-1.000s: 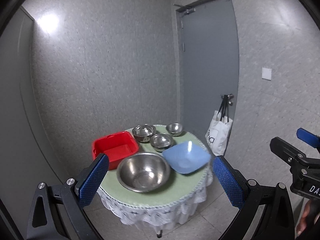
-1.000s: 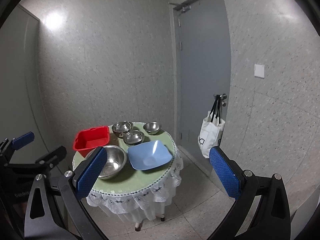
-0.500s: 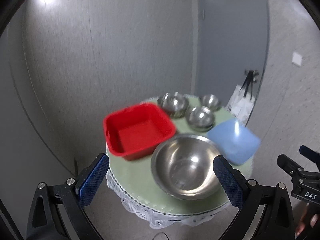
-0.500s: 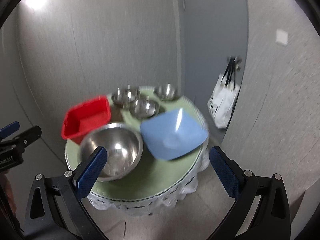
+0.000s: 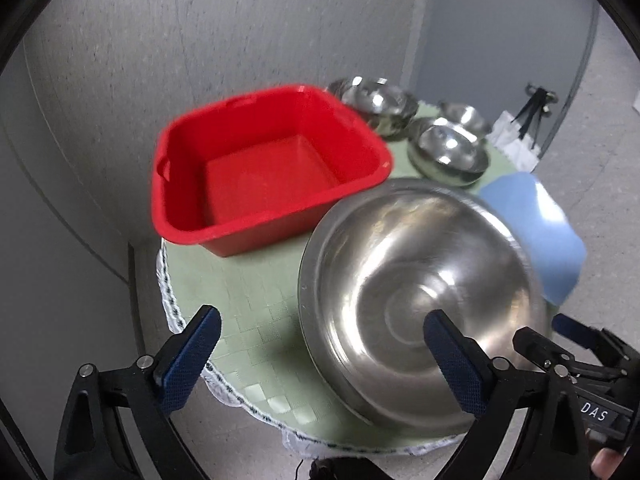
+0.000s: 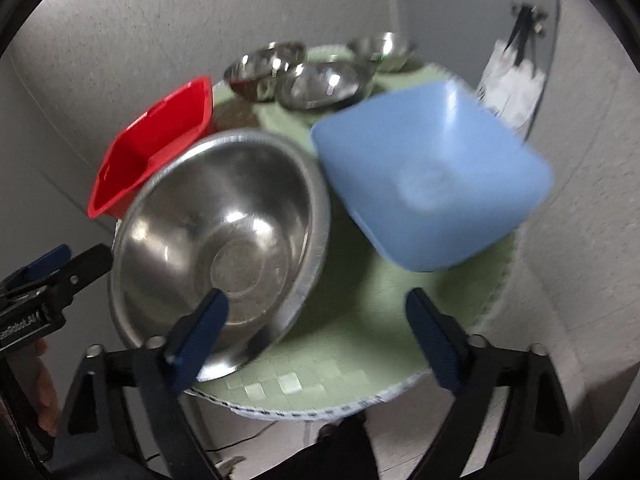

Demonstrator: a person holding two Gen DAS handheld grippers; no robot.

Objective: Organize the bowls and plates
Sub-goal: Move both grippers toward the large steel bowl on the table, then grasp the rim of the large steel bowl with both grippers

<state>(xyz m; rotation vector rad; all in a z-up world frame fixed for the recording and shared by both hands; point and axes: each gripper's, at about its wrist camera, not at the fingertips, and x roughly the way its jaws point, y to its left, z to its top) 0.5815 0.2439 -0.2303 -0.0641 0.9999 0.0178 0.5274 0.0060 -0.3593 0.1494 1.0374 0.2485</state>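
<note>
A large steel bowl (image 5: pixel 416 288) (image 6: pixel 216 236) sits at the near edge of a round green table (image 5: pixel 248 304) (image 6: pixel 352 336). A red square basin (image 5: pixel 260 164) (image 6: pixel 148 148) stands behind it on the left, a blue square bowl (image 5: pixel 540 228) (image 6: pixel 428 192) on the right. Three small steel bowls (image 5: pixel 448 148) (image 6: pixel 320 80) stand at the back. My left gripper (image 5: pixel 320 360) is open and empty, its right finger over the large bowl. My right gripper (image 6: pixel 316 332) is open and empty, just short of the large and blue bowls.
A grey wall stands close behind the table, with a grey door (image 5: pixel 500 40) at the back right. A white bag (image 5: pixel 516 140) (image 6: pixel 512 88) hangs by the door. The table has a white lace skirt (image 5: pixel 168 304). Grey floor lies to the right.
Both grippers have moved much closer to the table and tilted down over it. The bowls now fill the views. Nothing on the table has moved.
</note>
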